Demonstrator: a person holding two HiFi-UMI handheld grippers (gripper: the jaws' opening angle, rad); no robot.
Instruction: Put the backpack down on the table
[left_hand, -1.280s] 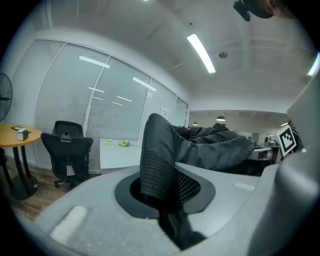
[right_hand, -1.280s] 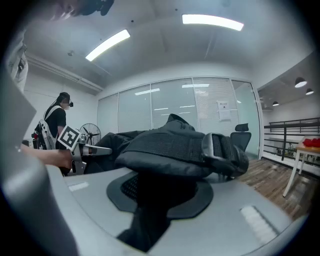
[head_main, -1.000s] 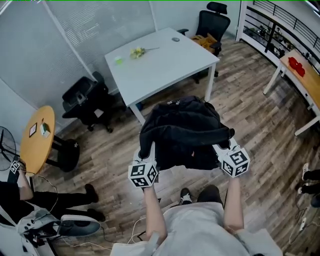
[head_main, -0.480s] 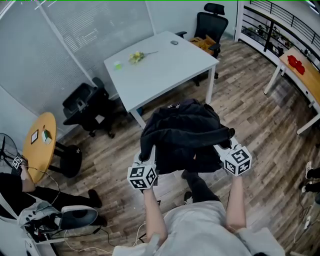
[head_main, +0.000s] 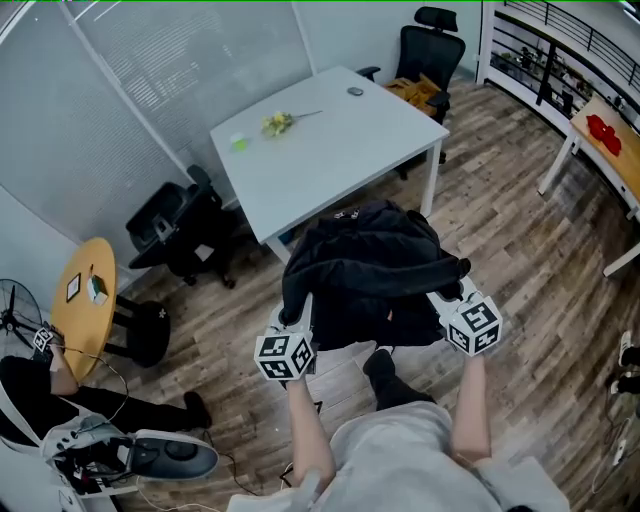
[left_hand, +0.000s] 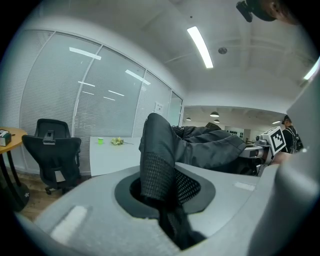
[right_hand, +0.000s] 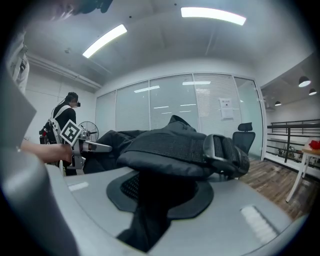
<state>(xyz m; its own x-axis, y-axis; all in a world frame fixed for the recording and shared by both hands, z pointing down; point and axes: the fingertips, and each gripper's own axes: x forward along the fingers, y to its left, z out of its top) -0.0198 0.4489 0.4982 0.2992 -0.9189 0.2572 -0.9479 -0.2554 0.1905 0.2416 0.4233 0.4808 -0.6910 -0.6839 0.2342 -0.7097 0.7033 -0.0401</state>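
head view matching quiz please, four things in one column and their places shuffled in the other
1. backpack
2. white table
3. round wooden table
4. office chair with headrest

A. at the view's left edge
B. behind the white table's far corner, top of the view
C. held up over the wood floor
D. just beyond the backpack, with a yellow item on it

Pairs: 1-C, 2-D, 3-A, 4-B
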